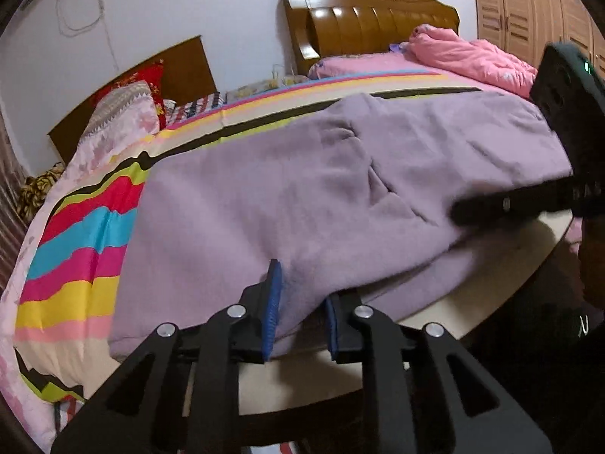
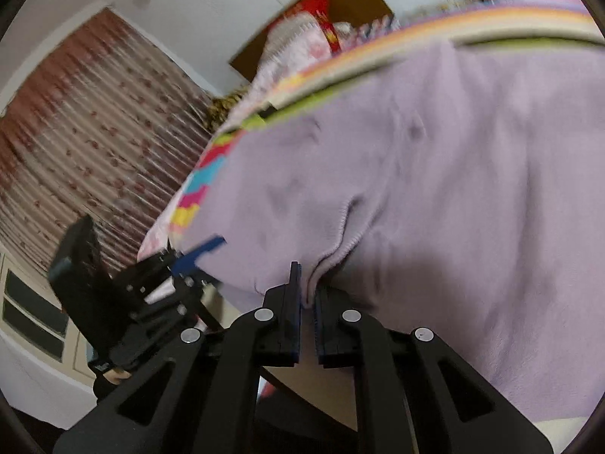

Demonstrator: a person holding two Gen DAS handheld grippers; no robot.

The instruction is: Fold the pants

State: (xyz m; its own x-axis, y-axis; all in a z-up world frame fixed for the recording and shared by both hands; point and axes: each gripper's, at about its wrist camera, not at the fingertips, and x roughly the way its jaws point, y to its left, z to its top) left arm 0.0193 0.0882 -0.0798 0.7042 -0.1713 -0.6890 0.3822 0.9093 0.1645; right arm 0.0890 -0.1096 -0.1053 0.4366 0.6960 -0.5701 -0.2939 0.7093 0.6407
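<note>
Pants (image 1: 302,189), fuzzy lavender, spread flat; left claw (image 1: 300,308) and right claw (image 2: 308,295) each pinch their near edge.

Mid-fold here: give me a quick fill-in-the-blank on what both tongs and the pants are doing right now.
1. The pants are ____ in colour.
2. The left tongs grip the near edge of the ____.
3. The right tongs are pinched on the pants' hem, so they are ____, not open.
4. The pants lie on a ____ sheet, with a pink quilt farther back near the headboard.

Missing words: lilac; pants; shut; striped
</note>
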